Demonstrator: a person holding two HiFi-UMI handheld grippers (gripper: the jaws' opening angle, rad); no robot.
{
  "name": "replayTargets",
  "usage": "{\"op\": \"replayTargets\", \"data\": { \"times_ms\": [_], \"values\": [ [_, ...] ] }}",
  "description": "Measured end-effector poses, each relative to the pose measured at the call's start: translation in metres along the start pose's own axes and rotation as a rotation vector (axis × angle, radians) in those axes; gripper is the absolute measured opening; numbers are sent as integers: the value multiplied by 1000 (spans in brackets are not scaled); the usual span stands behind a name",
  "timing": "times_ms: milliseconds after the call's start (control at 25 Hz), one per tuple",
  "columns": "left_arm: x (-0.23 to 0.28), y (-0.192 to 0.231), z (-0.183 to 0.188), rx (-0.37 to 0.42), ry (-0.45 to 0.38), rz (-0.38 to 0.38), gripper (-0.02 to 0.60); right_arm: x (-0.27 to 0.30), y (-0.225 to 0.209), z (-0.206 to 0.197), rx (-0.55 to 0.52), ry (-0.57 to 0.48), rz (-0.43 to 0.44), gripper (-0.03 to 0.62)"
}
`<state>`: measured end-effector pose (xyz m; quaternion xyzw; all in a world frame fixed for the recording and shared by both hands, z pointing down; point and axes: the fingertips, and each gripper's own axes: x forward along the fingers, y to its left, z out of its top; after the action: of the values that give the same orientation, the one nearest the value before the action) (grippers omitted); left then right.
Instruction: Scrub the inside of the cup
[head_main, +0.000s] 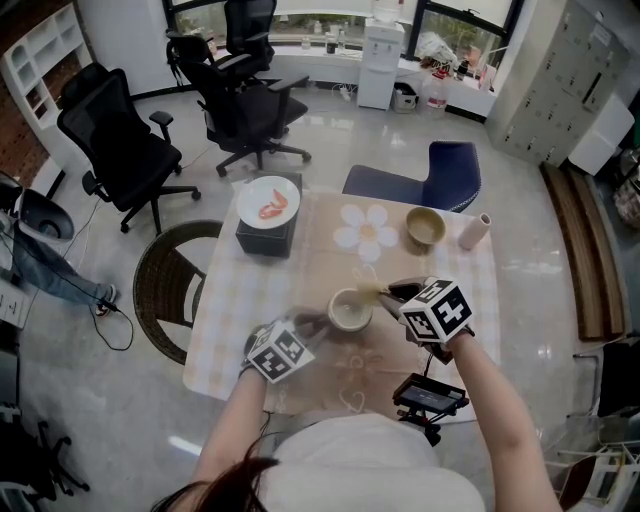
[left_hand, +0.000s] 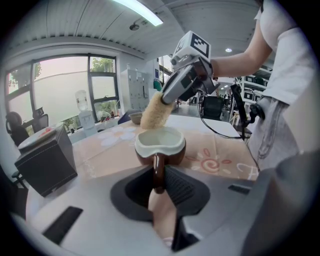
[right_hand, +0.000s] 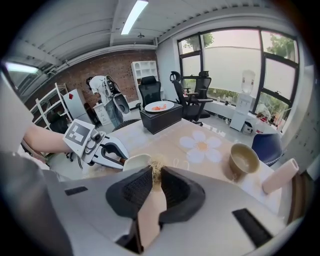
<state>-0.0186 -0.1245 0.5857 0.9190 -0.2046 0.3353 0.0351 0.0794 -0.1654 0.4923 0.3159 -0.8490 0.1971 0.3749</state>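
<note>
Currently the cup (left_hand: 160, 145) sits upright on the table (head_main: 250, 300), near the person's side, with the left tongs (left_hand: 157, 182) closed on its brown handle (left_hand: 158, 170). Opposite, the right tongs (right_hand: 156, 182) clamp a straw-coloured scrubber (left_hand: 155, 112), tilted, its lower end at the cup's white rim; a bowl (right_hand: 243, 160) stands further back, well apart
</note>
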Motion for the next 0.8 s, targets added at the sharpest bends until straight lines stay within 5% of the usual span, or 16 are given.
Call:
{"op": "replayTargets", "data": {
  "times_ms": [800],
  "values": [
    [-2, 2, 1, -6, 2, 4, 61, -21, 31, -27, -24, -7, 88, 58]
  ]
}}
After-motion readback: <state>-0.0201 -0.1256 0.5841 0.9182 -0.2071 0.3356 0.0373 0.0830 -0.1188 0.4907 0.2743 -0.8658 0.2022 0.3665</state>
